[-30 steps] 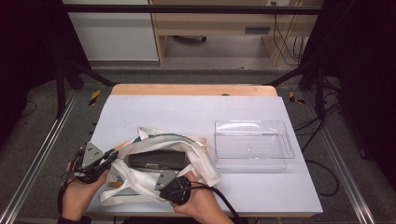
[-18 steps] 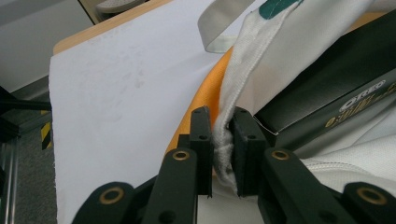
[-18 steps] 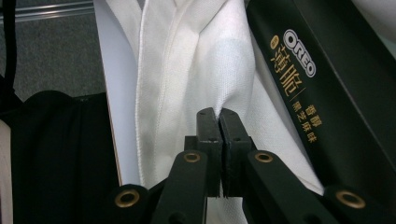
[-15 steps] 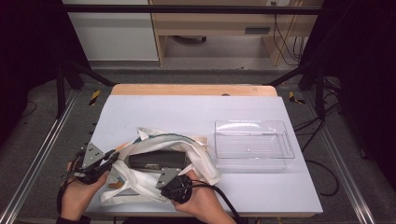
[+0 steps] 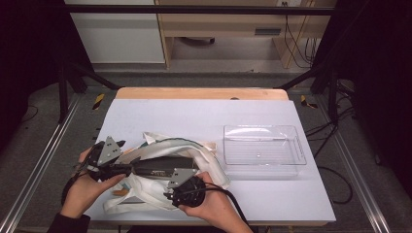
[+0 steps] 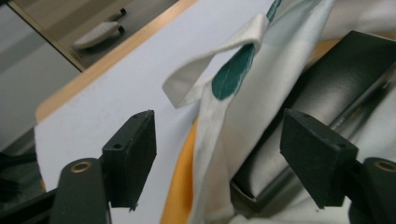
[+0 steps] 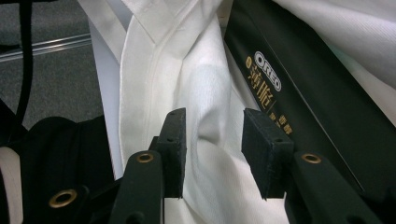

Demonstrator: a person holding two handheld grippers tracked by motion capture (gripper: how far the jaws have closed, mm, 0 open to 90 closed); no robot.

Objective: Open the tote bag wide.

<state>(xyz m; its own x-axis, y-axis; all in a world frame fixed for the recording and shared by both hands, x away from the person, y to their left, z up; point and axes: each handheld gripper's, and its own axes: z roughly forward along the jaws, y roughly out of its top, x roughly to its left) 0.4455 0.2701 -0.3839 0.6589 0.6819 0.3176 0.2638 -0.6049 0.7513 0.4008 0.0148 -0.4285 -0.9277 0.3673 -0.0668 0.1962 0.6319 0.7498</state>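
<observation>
At 7 o'clock on the worktop (image 5: 160, 111) we had the white cloth bag (image 5: 150, 191) lying crumpled, with the black Oreo box (image 5: 158, 166) inside its open mouth, long side running roughly 9 to 3 o'clock. Bag had a teal leaf print and a cloth handle (image 6: 219, 56) looped up toward 12 o'clock in the left gripper view; an orange patch showed under the fabric at 6 o'clock of that view.

Our left hand-held gripper (image 6: 219, 163) was spread wide, jaws well apart, straddling the bag's edge and the box end; neither pad touched anything. In the high view it sat at the bag's 9 o'clock end (image 5: 109, 162).

Our right hand-held gripper (image 7: 211, 149) sat at the bag's 5 o'clock side (image 5: 187, 187) in the high view. Its jaws stood partly closed around a bulging fold of the white cloth, fabric filling the gap between the pads. We couldn't tell for sure that the pinch was firm. Box lay just beside it at 2 o'clock in the right gripper view, Oreo logo readable.

Clear plastic tray (image 5: 262, 162) sat at 3 o'clock of the bag, apart from it.
</observation>
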